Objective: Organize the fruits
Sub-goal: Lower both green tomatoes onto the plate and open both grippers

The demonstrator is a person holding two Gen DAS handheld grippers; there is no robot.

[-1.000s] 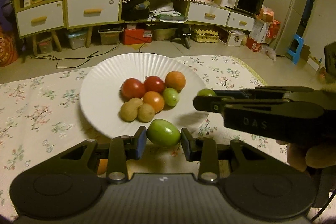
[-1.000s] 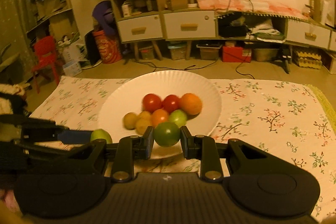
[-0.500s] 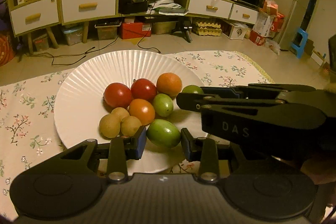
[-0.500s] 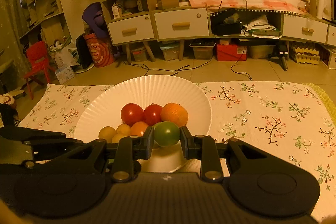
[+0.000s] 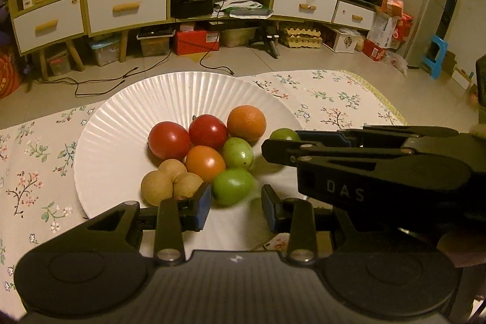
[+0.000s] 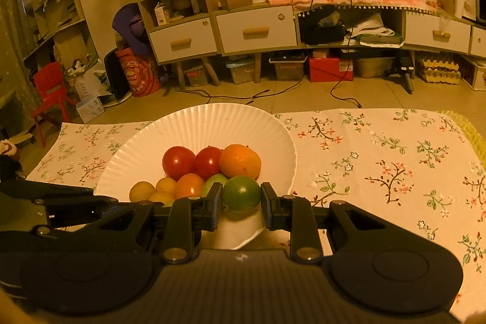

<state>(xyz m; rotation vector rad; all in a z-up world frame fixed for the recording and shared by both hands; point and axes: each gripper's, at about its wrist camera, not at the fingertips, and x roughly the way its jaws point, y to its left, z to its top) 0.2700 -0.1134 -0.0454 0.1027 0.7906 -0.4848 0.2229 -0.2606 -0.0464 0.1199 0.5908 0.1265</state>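
A white paper plate (image 5: 182, 87) (image 6: 206, 117) holds a heap of fruit: two red tomatoes (image 5: 188, 135), an orange (image 5: 246, 123), an orange tomato, a green fruit and three brown ones (image 5: 156, 187). An oval green fruit (image 5: 232, 185) lies on the plate's near part between the fingertips of my left gripper (image 5: 235, 202). The left pad touches it and a thin gap shows at the right pad. My right gripper (image 6: 241, 192) (image 5: 273, 148) is shut on a round green fruit (image 6: 241, 193) (image 5: 284, 134) just above the plate's near right rim.
The plate rests on a floral tablecloth (image 6: 379, 166) whose far edge drops to the floor. The right gripper's black body (image 5: 379, 172) crosses close on the right of my left one. Low cabinets (image 6: 258, 32) line the far wall.
Both grippers moved forward over the plate with their green fruits. The left one's fruit now looks smaller and further out, with a gap at the right pad.
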